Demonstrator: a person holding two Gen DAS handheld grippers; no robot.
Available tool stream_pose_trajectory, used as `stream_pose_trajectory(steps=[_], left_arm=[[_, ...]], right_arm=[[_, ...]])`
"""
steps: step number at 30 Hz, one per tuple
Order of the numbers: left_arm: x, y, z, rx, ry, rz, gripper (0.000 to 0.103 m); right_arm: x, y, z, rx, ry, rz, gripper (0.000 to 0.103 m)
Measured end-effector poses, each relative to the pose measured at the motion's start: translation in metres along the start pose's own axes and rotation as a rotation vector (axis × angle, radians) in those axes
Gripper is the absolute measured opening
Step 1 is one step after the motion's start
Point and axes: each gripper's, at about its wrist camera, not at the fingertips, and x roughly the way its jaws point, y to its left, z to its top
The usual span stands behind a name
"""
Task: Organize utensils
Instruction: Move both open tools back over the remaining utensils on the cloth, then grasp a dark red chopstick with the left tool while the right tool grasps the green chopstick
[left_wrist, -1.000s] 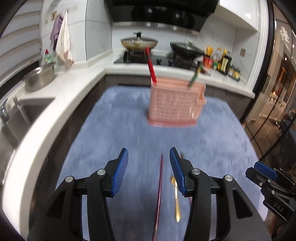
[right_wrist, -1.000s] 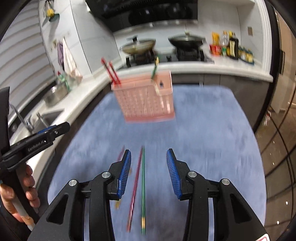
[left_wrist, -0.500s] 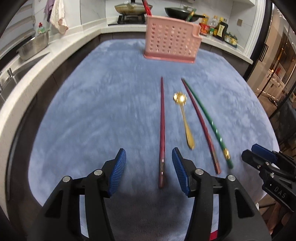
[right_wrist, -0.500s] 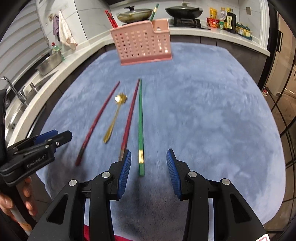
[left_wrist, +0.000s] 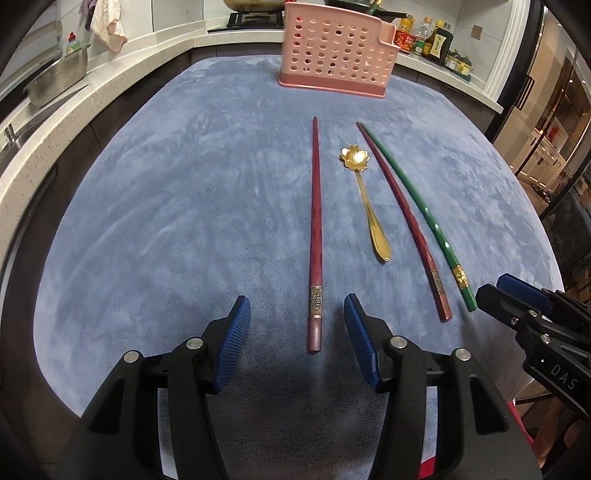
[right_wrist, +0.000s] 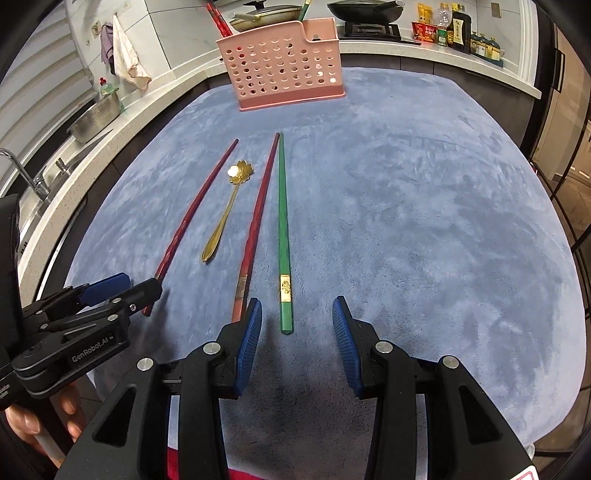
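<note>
Two dark red chopsticks (left_wrist: 316, 221) (left_wrist: 402, 218), a gold flower-bowled spoon (left_wrist: 364, 195) and a green chopstick (left_wrist: 417, 206) lie side by side on the blue cloth. My left gripper (left_wrist: 295, 301) hovers low over the butt end of the leftmost red chopstick (right_wrist: 192, 218); its jaws are closing slightly, the chopstick lies between them, and the pads do not touch it. My right gripper (right_wrist: 297, 301) stands open astride the butt of the green chopstick (right_wrist: 282, 221), with the other red chopstick (right_wrist: 256, 221) just outside its left finger. The pink perforated holder (right_wrist: 284, 70) stands at the far edge, with red and green sticks poking out.
The blue cloth (right_wrist: 424, 206) covers the whole table, with wide bare room to the right. A white counter with a sink and a steel colander (left_wrist: 59, 77) runs along the left. Stove pans and sauce bottles (right_wrist: 454, 29) stand behind the holder. A hand (right_wrist: 22, 424) grips the left tool.
Both grippers have come down toward the cloth and tipped further downward. The utensils' near ends now lie right at the fingertips. The utensils themselves have not moved.
</note>
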Motion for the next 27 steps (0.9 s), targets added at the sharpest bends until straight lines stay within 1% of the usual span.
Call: stream_pose_trajectory(steps=[2,4,6,7,10,12,14,18,20,24,27], left_arm=[[0.002,0.001,-0.001,-0.004,0.008,-0.003,0.045],[0.004,0.001,-0.001,-0.006,0.010,-0.002,0.035],[0.005,0.001,-0.001,-0.004,0.012,0.004,0.030],[0.005,0.001,0.000,-0.006,0.012,0.002,0.025],[0.006,0.002,0.000,-0.007,0.017,-0.012,0.014],[0.006,0.002,0.000,-0.006,0.020,-0.020,0.009],[0.006,0.001,-0.001,-0.002,0.019,-0.018,0.009],[0.006,0.003,0.000,-0.015,0.021,-0.031,0.009],[0.006,0.004,0.000,-0.020,0.023,-0.038,0.009],[0.006,0.004,0.000,-0.020,0.024,-0.040,0.009],[0.006,0.005,0.000,-0.024,0.026,-0.043,0.009]], right_arm=[[0.002,0.000,-0.001,0.002,0.004,0.003,0.039],[0.004,0.000,-0.001,0.002,0.008,0.004,0.039],[0.006,0.001,-0.001,0.000,0.009,0.003,0.039],[0.007,0.001,-0.001,-0.001,0.010,0.004,0.039],[0.009,0.001,0.000,-0.005,0.011,0.003,0.037],[0.011,0.002,0.001,-0.007,0.012,0.001,0.036],[0.013,0.002,0.001,-0.009,0.015,0.000,0.031],[0.017,0.002,0.001,-0.009,0.023,-0.001,0.027],[0.020,0.002,0.002,-0.012,0.027,-0.002,0.023],[0.022,0.003,0.003,-0.022,0.025,-0.009,0.021],[0.022,0.003,0.003,-0.030,0.027,-0.009,0.014]])
